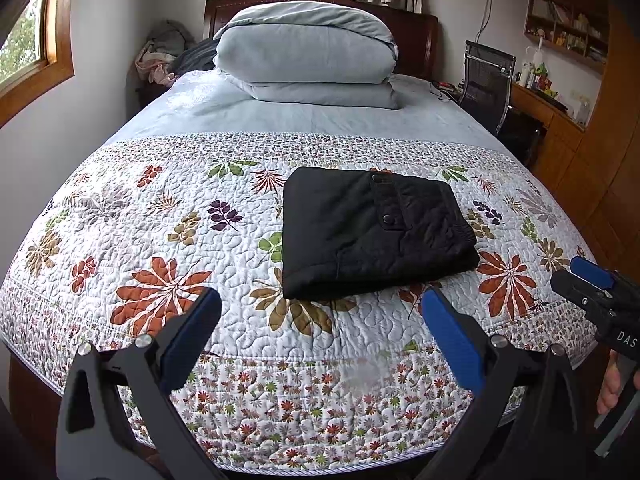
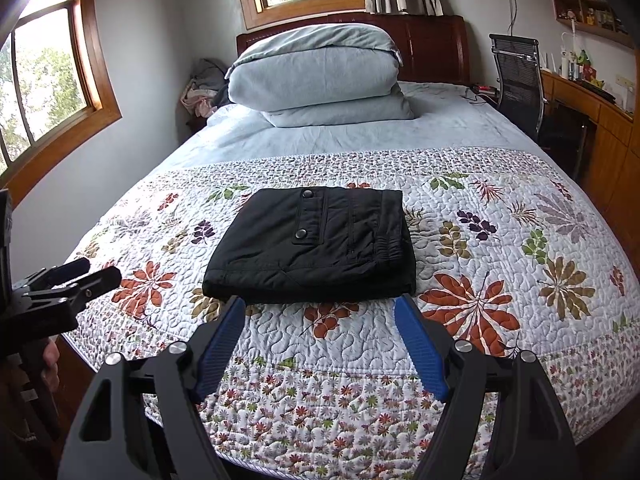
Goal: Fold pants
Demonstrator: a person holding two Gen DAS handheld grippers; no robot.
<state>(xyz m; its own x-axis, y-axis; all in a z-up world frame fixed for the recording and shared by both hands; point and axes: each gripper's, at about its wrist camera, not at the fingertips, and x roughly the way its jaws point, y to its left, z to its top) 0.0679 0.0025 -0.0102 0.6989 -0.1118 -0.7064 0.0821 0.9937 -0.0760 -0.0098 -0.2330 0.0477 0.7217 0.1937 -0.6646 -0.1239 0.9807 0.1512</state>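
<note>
Black pants [image 1: 372, 236] lie folded into a compact rectangle on the floral quilt [image 1: 160, 240], near the foot of the bed. They also show in the right wrist view [image 2: 316, 244], pocket snaps facing up. My left gripper [image 1: 320, 304] is open and empty, held above the quilt just short of the pants. My right gripper [image 2: 320, 308] is open and empty, its tips near the pants' front edge without touching. The right gripper also shows at the right edge of the left wrist view [image 1: 592, 280].
Folded pale blue bedding [image 1: 308, 52] is stacked at the head of the bed. A black chair [image 1: 486, 80] and wooden desk [image 1: 548, 108] stand to the right. Clothes [image 1: 164, 56] are piled at the far left corner. The quilt's foot edge [image 2: 360, 440] is close below.
</note>
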